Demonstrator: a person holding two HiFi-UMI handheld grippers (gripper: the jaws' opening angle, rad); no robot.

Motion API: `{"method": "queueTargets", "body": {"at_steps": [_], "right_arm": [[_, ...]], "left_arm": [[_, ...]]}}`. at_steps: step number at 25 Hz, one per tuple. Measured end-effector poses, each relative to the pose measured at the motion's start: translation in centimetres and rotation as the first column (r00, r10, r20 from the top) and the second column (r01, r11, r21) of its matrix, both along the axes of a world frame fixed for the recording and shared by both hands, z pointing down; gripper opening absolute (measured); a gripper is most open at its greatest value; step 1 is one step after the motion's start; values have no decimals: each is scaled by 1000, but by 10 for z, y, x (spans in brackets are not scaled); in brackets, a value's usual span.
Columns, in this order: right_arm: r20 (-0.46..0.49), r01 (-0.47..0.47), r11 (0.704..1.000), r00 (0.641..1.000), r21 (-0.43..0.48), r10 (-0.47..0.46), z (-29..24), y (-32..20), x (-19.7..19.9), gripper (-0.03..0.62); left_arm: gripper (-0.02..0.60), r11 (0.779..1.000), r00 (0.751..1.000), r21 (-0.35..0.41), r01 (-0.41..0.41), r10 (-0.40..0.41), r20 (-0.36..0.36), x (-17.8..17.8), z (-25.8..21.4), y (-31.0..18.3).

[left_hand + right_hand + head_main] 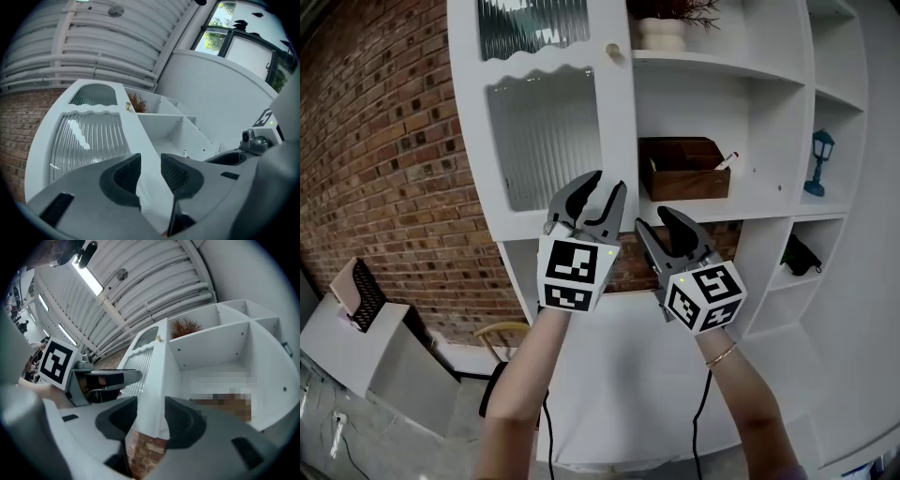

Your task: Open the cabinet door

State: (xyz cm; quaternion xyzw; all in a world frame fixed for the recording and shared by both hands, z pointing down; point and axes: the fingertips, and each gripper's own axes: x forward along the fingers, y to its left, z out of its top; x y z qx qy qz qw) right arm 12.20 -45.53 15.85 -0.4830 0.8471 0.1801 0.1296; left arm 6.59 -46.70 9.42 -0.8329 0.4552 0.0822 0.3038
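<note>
My left tongs [607, 181] are spread a little with nothing between them, and my right tongs [652, 219] are also spread and empty. In both gripper views only the white right edge of the cabinet door [546, 141] shows in the gap, further away and not pinched. The door is up and to the left of the tongs and looks shut to me. Its small round knob [612, 51] sits high on that edge, well above both tongs. I think the main risk is this knob: it is small and smooth, so the tongs may slide off when I pull, or close beside it. If I reach too far left, a tip can knock the ribbed glass [539, 131]. The door will probably swing toward me, so the idle tongs may stand in its way. I cannot judge how far the tongs are from the door. The hinge side is not clear, the door's top is cut off in the head view, and the wooden box [682, 169] on the shelf [769, 202] is blurred in the right gripper view.
</note>
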Motion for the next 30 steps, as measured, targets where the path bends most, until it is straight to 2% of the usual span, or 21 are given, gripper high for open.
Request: {"method": "queueTargets", "body": {"at_steps": [8, 17, 23, 30], "right_arm": [[8, 9, 999, 1000, 49, -10, -29, -12, 4, 173], [-4, 24, 997, 1000, 79, -24, -47, -19, -2, 173], [-22, 32, 996, 999, 79, -31, -48, -25, -7, 175], [-22, 32, 996, 999, 83, -31, -52, -28, -5, 175]], "left_arm": [[120, 993, 996, 102, 62, -69, 59, 9, -62, -10], [121, 972, 984, 192, 137, -155, 83, 14, -128, -18], [124, 965, 980, 197, 171, -187, 62, 11, -163, -25], [130, 952, 967, 216, 218, -240, 81, 16, -186, -32]]}}
